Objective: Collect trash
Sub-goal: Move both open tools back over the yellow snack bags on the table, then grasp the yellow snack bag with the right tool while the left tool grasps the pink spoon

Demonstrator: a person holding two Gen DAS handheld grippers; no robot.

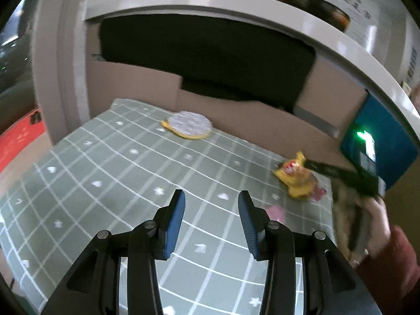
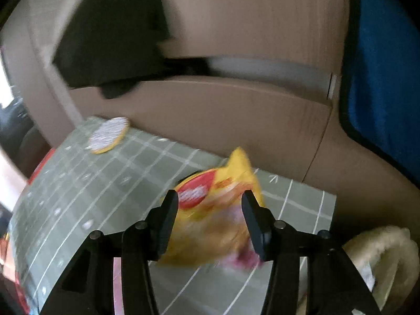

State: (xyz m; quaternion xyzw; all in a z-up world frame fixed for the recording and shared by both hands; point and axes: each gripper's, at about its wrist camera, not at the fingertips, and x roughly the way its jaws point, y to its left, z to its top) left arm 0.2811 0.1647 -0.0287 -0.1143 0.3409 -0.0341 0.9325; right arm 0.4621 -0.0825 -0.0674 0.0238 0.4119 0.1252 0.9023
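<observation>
The bench (image 1: 110, 173) carries a green cloth with a white grid and small white motifs; it serves as the reference for all positions below. At its far left edge, against the cardboard box wall (image 1: 236, 115), lies a round foil-topped lid with a yellow rim (image 1: 189, 125), flat on the cloth. The left gripper (image 1: 211, 225) hangs over the near middle of the bench, jaws apart, with only bare cloth between the blue pads (image 1: 174, 225). A small pink scrap (image 1: 275, 213) lies on the cloth just right of that gripper. Toward the bench's right edge rests the crumpled yellow snack wrapper (image 2: 218, 210) with a red logo. The right gripper (image 2: 210, 220) is at this wrapper, jaws apart on either side of it; motion blur prevents telling whether the pads touch it. Beyond the bench's right edge, a hand (image 1: 378, 223) in a red sleeve (image 1: 393, 270) grips the right gripper's handle.
</observation>
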